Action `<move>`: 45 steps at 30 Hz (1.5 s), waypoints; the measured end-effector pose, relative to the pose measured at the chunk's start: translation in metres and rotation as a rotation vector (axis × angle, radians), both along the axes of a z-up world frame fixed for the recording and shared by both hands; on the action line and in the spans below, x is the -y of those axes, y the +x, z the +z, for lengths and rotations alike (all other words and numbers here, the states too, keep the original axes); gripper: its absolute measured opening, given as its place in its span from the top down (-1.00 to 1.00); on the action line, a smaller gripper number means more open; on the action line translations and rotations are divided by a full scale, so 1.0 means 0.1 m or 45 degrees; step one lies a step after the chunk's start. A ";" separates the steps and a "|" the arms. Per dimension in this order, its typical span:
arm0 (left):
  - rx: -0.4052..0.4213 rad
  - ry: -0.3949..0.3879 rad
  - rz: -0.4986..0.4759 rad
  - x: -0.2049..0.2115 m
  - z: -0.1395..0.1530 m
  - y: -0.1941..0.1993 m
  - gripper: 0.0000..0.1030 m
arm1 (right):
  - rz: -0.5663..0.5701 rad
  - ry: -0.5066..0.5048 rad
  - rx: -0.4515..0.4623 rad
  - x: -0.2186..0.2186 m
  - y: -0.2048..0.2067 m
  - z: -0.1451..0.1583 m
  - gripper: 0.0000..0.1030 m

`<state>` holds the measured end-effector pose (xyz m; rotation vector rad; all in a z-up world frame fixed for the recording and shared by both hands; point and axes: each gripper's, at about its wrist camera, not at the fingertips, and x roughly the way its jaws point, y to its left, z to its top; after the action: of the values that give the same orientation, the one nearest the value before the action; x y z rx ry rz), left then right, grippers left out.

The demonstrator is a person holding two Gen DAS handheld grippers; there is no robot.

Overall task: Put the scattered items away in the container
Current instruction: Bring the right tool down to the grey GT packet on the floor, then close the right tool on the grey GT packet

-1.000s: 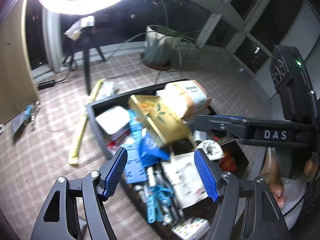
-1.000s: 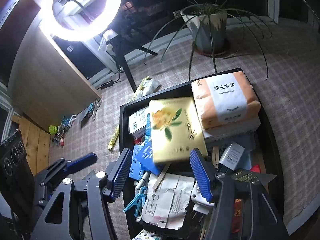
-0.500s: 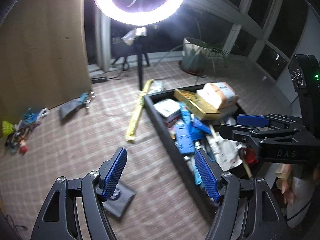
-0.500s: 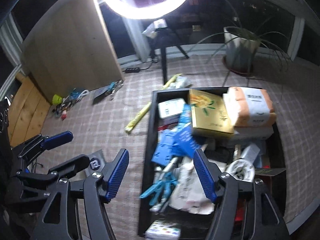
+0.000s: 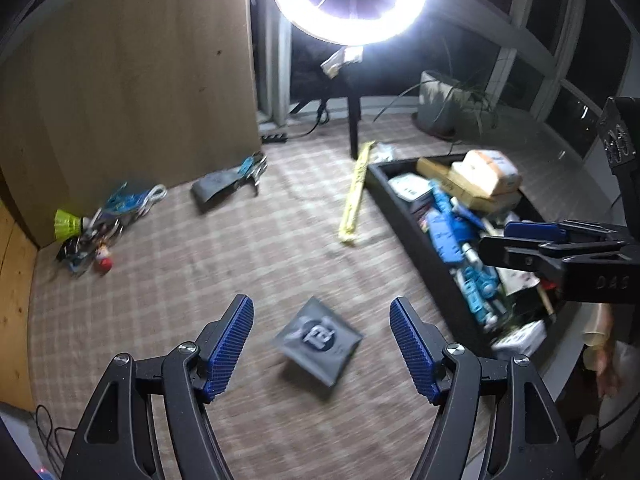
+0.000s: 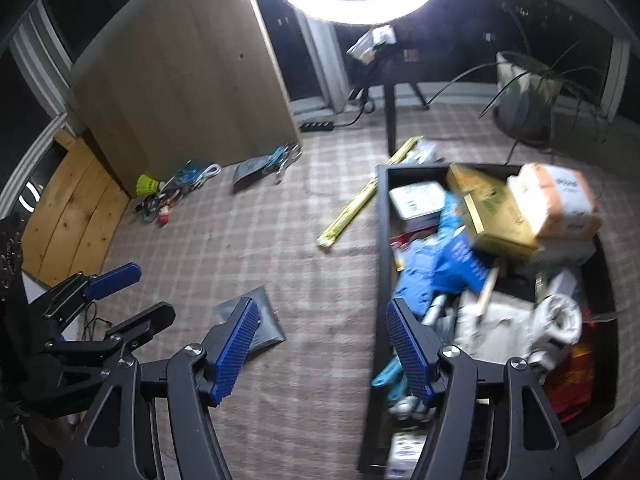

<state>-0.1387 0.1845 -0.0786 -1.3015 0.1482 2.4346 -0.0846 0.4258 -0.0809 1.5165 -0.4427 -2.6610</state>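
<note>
A black container (image 5: pixel 430 264) full of items stands on the rug at the right; it also shows in the right wrist view (image 6: pixel 379 240). A grey foil pouch (image 5: pixel 318 338) lies on the rug just ahead, between the fingers of my open, empty left gripper (image 5: pixel 322 346). My right gripper (image 6: pixel 320 350) is open and empty above the container's left wall; the pouch (image 6: pixel 256 326) lies partly behind its left finger. A yellow strip (image 5: pixel 354 196) lies left of the container. A grey pouch with blue clips (image 5: pixel 228 184) and a small pile with a shuttlecock (image 5: pixel 86 232) lie by the wooden panel.
A ring light on a stand (image 5: pixel 352 92) stands behind the container. A potted plant (image 5: pixel 440 108) stands at the back right. A wooden panel (image 5: pixel 132 92) closes the left side, with a power strip (image 5: pixel 274 137) at its foot.
Both grippers have swung left and pulled back from over the container. The grey pouch on the rug now lies between the left gripper's fingers. Both stay open.
</note>
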 end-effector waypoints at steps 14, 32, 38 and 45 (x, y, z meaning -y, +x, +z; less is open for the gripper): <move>0.288 0.139 0.116 0.61 -0.92 -0.05 -0.49 | 0.126 -0.187 0.216 0.52 -0.47 -0.67 -0.23; 0.444 0.261 0.103 0.12 -1.46 -0.13 -0.16 | 0.187 -0.318 0.429 0.72 -0.95 -1.50 -0.14; 0.431 0.229 0.090 0.09 -1.44 -0.12 0.50 | 0.195 -0.390 0.452 0.70 -0.87 -1.55 0.33; 0.372 0.289 0.025 0.02 -1.19 -0.11 0.66 | 0.195 -0.476 0.429 0.69 -0.75 -1.50 0.55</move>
<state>-0.1499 0.1827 -0.1972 -1.5353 -0.2134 2.1691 -0.1599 0.3567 -0.2306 1.7846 -0.7554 -2.0644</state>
